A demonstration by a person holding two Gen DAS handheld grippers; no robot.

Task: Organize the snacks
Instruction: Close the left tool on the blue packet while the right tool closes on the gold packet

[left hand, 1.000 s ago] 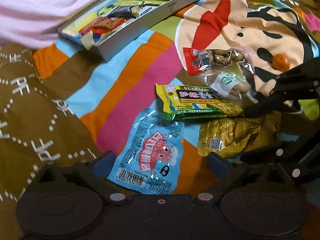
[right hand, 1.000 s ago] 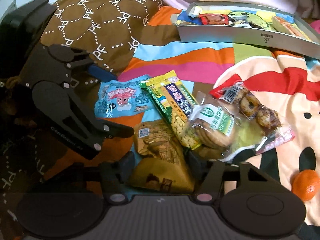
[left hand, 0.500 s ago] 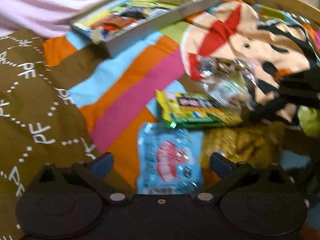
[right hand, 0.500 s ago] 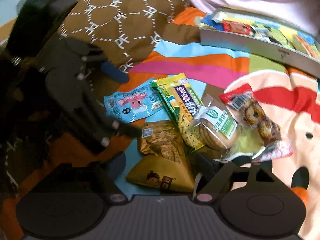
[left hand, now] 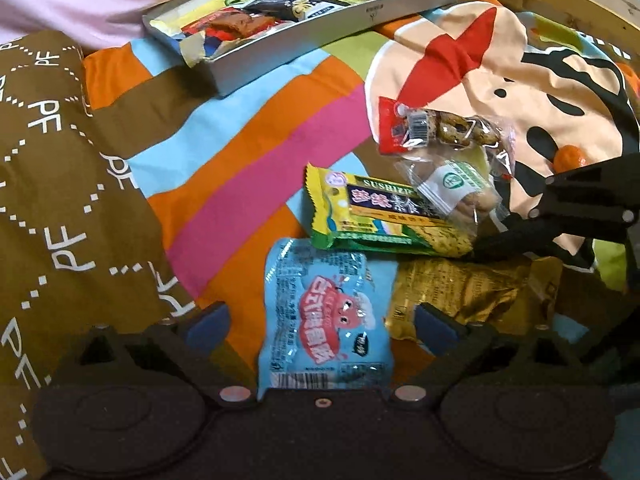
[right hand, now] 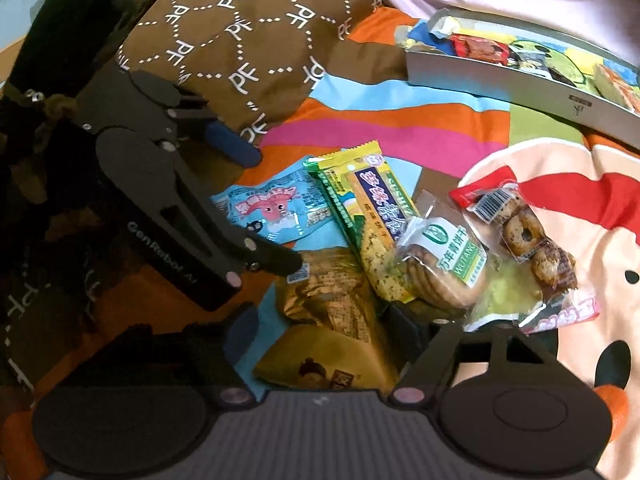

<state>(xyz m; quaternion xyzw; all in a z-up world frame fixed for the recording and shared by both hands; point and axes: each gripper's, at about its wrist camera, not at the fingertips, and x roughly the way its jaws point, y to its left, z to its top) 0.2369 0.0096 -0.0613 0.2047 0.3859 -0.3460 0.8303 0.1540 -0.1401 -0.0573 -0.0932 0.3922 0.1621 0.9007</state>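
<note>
The left gripper (left hand: 322, 322) hangs low over a bed cover (left hand: 240, 168) with bright stripes, its jaws spread wide on either side of a blue sausage packet (left hand: 326, 312) that lies flat between them, untouched as far as the left wrist view shows. Just beyond the packet lies a yellow-green cracker bar (left hand: 384, 216), and to its right a gold packet (left hand: 464, 292). On the far right end of the bar rests a clear biscuit bag (left hand: 456, 192) with a green label, and beyond that a red-ended bag of ring cookies (left hand: 440, 132).

The right gripper (right hand: 322, 330) has its jaws released too, standing astride the near end of the gold packet (right hand: 332, 312); whether the fingers touch it cannot be told. Only the right wrist view shows the left gripper from outside (right hand: 264, 208), one blue-padded finger above the sausage packet (right hand: 276, 208) and one dark finger tip at the gold packet's far left corner. It also shows the printed face of the gold packet's near flap.

A grey metal tray (left hand: 332, 28) sits far off on the cover, holding several wrapped snacks; the left view looks down into most of it, the right view (right hand: 520, 80) mostly sees its side wall. An orange fruit (left hand: 568, 158) lies on the far right, partly cut off in the right view (right hand: 612, 404). A brown patterned pillow (right hand: 240, 32) lies at the left.
</note>
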